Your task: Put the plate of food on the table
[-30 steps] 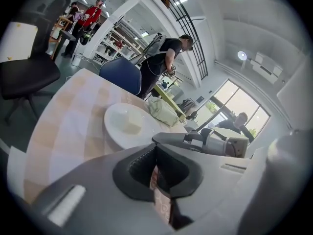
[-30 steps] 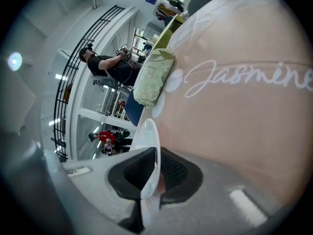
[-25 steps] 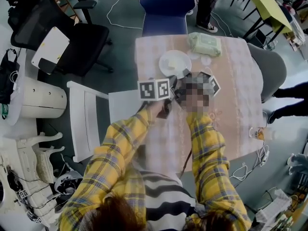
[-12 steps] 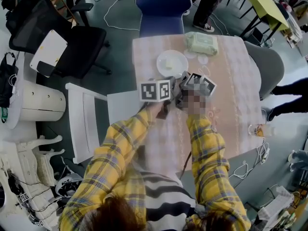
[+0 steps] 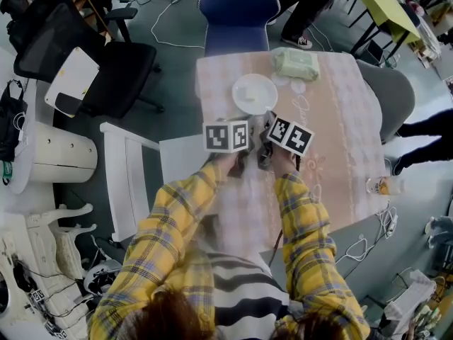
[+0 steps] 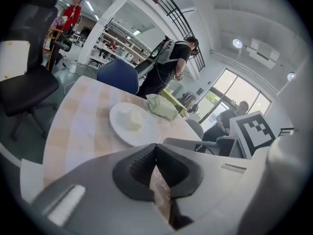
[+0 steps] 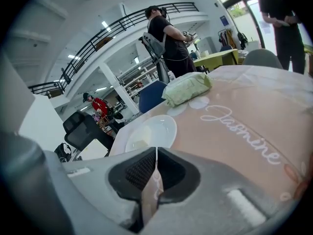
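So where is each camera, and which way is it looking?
Head view: it sits on the person's head and looks steeply down at the table; the person's yellow plaid sleeves show.
Left gripper view: it rides on the left tongs and looks along their shut jaws, low across the table to the plate.
Right gripper view: it rides on the right tongs, jaws shut too, facing the same way.
Shared: both gripper views see the plate, the green pack and the blue chair.

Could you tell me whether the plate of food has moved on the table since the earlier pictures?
No. The plate sits the same way beside the green packet as before.
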Available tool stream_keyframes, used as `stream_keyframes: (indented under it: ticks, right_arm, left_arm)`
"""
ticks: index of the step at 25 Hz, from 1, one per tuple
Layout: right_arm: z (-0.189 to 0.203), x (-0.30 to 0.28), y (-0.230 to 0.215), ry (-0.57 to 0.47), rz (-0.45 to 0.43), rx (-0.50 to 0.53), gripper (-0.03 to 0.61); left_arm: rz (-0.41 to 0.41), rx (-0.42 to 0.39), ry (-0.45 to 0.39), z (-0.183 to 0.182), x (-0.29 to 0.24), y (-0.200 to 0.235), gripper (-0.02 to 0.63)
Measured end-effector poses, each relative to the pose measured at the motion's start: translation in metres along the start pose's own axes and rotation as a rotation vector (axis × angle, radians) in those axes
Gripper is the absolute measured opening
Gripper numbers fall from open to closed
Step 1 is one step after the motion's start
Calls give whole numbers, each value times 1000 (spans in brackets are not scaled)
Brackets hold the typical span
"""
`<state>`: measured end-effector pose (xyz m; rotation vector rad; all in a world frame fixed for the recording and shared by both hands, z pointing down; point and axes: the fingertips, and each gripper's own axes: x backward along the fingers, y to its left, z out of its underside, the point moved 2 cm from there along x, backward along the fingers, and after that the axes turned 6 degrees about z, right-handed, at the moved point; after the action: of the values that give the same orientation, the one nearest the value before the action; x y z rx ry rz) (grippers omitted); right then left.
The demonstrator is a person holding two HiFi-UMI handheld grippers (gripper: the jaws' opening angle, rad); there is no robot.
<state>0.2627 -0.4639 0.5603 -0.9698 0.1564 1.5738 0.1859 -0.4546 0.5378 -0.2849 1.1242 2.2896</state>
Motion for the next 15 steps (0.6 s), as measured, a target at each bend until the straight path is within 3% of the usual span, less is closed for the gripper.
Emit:
stream_keyframes:
  ticks: [15]
  right_arm:
    - [23,61,47,-177,-6,253,2]
  left_arm:
    - [46,-52,-44,18,57,-8,-2]
